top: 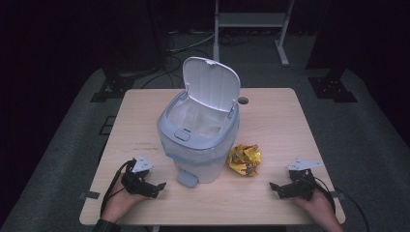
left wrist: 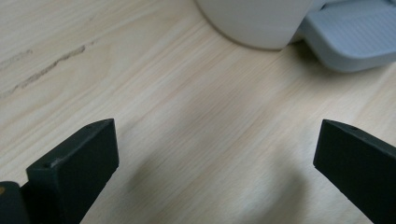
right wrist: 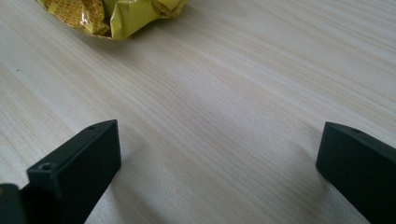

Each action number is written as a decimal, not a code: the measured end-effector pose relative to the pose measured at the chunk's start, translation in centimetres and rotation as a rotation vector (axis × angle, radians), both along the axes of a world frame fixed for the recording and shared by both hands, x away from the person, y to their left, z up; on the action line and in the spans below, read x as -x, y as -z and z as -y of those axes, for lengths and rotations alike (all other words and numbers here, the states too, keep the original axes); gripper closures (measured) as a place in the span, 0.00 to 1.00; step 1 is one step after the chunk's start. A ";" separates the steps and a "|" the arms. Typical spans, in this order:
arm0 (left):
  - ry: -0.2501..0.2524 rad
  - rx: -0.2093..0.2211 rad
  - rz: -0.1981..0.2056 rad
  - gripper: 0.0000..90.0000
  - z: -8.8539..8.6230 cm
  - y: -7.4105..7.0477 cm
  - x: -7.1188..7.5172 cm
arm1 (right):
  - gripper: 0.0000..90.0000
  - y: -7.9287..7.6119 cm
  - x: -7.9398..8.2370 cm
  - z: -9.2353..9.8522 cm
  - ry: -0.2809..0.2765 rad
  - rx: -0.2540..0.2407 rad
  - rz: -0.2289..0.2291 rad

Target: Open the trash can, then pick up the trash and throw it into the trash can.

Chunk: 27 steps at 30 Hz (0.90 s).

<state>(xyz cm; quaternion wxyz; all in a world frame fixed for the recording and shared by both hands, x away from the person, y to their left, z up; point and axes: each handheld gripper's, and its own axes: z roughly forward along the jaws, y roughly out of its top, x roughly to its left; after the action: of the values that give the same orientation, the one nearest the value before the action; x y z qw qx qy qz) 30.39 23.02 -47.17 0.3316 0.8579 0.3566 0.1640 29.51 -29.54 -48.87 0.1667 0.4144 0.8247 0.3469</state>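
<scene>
Left gripper (top: 153, 186): held in the left hand (top: 122, 198) at the near left of the desk (top: 270, 208), low over the top, jaws pointing inward to the right, spread wide with nothing between them. Right gripper (top: 276, 186): held in the right hand (top: 316, 202) at the near right, low over the top, jaws pointing inward to the left, spread wide, nothing between them. Both forearms enter from the near edge.
</scene>
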 end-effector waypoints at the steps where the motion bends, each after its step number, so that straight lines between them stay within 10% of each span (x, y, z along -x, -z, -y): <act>1: 0.000 0.000 0.000 0.00 0.0 0.0 0.0 | 0.00 0.0 0.0 0.0 0.000 0.000 0.000; 21: -0.005 0.046 0.005 0.00 -0.5 1.2 -0.4 | 0.00 -0.3 0.2 -0.1 0.023 0.019 -0.024; 27: -0.005 0.046 0.005 0.00 -0.5 1.2 -0.4 | 0.14 -0.8 0.2 0.0 -0.004 0.007 -0.030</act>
<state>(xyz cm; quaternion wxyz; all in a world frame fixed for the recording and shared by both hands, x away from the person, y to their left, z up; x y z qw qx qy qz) 30.82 23.54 -48.34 0.3517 0.8488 0.3614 0.1587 29.27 -29.50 -48.07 0.1552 0.4172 0.8292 0.3380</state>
